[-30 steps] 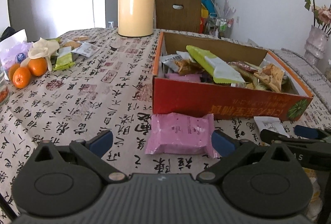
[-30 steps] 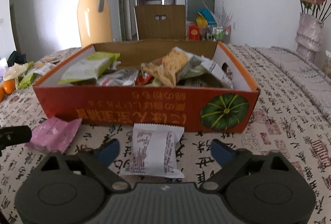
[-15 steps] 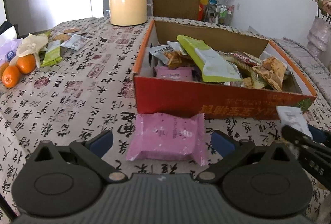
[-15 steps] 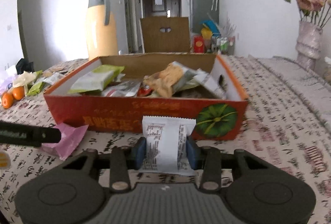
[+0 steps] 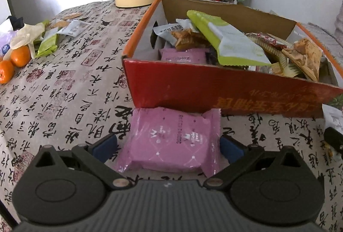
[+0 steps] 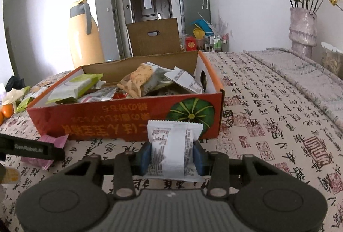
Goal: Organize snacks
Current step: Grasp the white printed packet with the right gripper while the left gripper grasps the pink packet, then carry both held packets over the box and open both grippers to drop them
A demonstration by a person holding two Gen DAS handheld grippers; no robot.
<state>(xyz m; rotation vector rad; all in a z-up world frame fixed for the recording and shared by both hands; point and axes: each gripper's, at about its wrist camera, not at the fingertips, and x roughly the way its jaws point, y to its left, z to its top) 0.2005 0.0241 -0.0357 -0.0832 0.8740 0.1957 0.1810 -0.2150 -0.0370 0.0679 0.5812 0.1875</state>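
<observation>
My right gripper pinches the white snack packet across its middle, held just in front of the orange box; the fingers have just closed on it. It looks light, soft and crinkly, so I judge a gentle squeeze is enough. My left gripper stands spread around the pink packet, which lies flat on the bench against the box wall, pads not yet pressing. That wall is the edge to clear; above the heaped snacks there's room.

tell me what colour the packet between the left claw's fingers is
Pink, clearest in the left wrist view.
</observation>
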